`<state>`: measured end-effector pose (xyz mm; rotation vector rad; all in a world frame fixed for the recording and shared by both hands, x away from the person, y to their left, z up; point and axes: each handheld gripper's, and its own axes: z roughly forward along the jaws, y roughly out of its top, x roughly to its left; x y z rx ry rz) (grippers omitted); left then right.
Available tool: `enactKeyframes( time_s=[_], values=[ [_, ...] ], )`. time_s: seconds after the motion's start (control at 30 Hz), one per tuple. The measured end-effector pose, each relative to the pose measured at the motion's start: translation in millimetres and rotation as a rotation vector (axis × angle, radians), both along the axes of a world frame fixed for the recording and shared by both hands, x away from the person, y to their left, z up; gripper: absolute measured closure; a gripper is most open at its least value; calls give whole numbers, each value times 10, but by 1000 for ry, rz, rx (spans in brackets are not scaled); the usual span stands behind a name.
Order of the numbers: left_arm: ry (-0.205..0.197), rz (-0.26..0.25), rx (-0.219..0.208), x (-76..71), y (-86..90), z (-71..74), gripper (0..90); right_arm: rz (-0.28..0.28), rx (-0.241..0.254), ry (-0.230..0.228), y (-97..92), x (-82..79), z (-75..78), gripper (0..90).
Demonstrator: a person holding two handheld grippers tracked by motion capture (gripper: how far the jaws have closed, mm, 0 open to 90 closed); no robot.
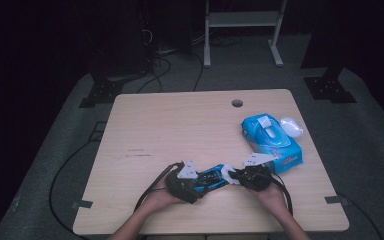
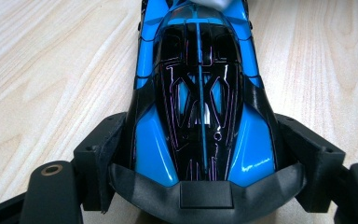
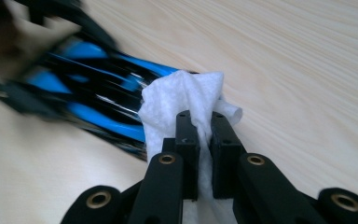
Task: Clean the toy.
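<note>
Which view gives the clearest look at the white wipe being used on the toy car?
The right gripper view: the wipe is sharp and close, pinched between the right gripper jaws against the toy car. The high view shows a small white patch; the left gripper view shows a sliver at the top.

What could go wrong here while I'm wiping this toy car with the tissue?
The left gripper clamps the glossy blue toy car only at one end, so wiping pressure might twist it loose. The right gripper pinches just a fold of the white wipe; it may slip out or tear against the car's edges.
</note>
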<state>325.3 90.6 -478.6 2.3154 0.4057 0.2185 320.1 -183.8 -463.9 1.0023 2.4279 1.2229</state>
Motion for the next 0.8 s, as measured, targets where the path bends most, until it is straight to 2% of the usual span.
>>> enactKeyframes(
  time_s=[0.03,0.13,0.2,0.33,0.37,0.4,0.47,0.53,0.67,0.73,0.8],
  values=[
    [0,0,0,0,-1,0,239,-19,-27,-4,-18,28,-22,833],
    [4,-3,-2,9,-1,-3,239,-53,2,26,-68,126,-51,834],
    [5,-2,-2,9,-4,-2,239,-48,4,0,0,159,-26,834],
    [10,-2,0,15,-3,-1,238,-14,-25,-5,243,294,27,834],
    [9,-2,0,13,0,-1,238,-14,-18,-8,281,329,36,834],
    [7,-1,1,12,1,-1,238,-18,-3,-2,296,362,47,834],
    [9,1,-1,11,-1,-3,239,-30,-11,2,280,407,46,833],
    [10,0,-1,12,1,-3,239,-46,-19,20,204,398,22,833],
    [11,-3,-5,16,3,-6,239,-63,-16,38,-10,255,-22,835],
    [11,-1,-3,14,1,-5,239,-52,-44,47,-58,197,-20,835],
    [9,1,-3,11,1,-5,239,-41,-52,59,-94,135,-47,834]
  ],
)
